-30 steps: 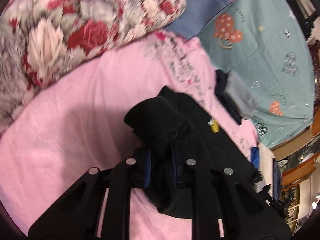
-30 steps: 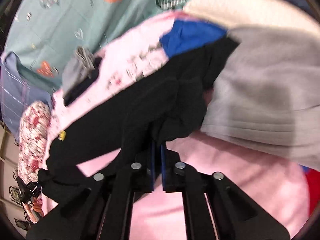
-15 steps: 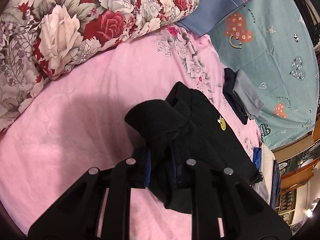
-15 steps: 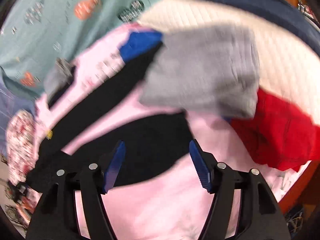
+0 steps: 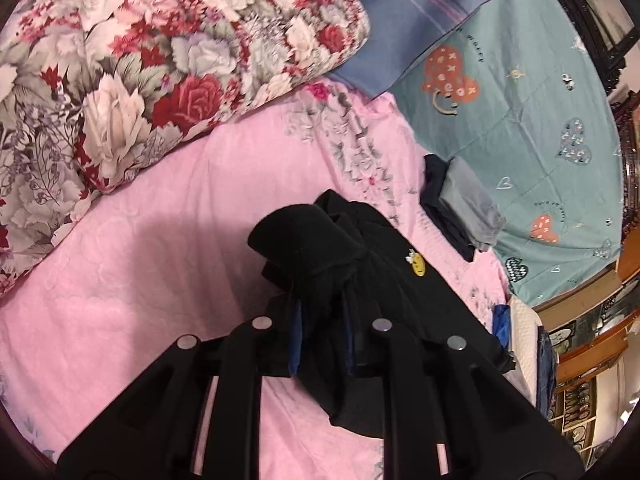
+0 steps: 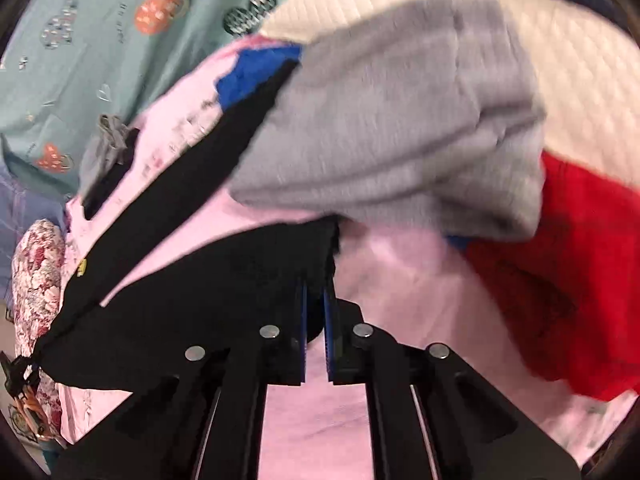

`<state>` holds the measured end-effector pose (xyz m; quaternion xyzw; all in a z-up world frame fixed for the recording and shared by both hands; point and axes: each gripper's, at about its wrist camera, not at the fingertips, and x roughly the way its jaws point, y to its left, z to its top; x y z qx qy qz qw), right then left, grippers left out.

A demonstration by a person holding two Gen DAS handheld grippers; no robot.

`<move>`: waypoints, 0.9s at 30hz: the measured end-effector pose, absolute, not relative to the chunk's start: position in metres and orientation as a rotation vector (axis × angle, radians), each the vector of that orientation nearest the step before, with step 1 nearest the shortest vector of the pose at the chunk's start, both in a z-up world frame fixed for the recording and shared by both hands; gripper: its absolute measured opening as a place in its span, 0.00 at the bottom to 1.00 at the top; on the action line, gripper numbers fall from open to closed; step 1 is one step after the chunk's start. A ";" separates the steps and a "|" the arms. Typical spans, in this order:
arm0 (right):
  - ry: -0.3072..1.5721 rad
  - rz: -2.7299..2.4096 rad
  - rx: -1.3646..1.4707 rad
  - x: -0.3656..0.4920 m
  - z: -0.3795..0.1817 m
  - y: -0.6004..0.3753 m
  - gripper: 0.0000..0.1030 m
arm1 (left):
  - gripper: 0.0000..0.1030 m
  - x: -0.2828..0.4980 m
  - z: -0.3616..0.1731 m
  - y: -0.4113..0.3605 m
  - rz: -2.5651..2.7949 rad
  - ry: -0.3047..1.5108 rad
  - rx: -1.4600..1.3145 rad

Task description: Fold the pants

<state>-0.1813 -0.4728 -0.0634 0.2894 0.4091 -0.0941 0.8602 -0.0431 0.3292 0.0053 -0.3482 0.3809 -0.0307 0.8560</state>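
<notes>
Black pants (image 5: 400,288), yellow smiley patch (image 5: 418,268), no legible writing.

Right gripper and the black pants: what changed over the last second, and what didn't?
The right gripper let go of one pant leg, opened wide, moved to the other leg's end and has just closed on the black pants there. The left gripper stayed clamped on the waist end.

A bed fills both views, spread with a pink sheet (image 5: 168,240) and, toward its far edge, a teal sheet (image 5: 532,92) printed with hearts. A floral quilt (image 5: 132,64) is bunched at the pink sheet's far left corner, a blue pillow (image 5: 420,12) beside it. Past the bed's right edge stands wooden furniture (image 5: 592,360) (its shelves too small to make out).
</notes>
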 end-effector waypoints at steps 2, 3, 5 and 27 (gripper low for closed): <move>0.830 -0.187 0.591 -0.186 -0.047 -0.473 0.07 | 0.16 -0.047 0.009 0.328 -0.074 0.799 -0.733; 0.813 -0.187 0.589 -0.192 -0.038 -0.474 0.07 | 0.16 -0.049 0.009 0.327 -0.074 0.802 -0.732; 0.788 -0.203 0.593 -0.199 -0.026 -0.479 0.07 | 0.16 -0.053 0.004 0.329 -0.072 0.812 -0.736; 0.868 0.077 0.238 -0.062 0.008 -0.342 0.41 | 0.84 0.069 -0.007 0.315 -0.296 0.998 -0.409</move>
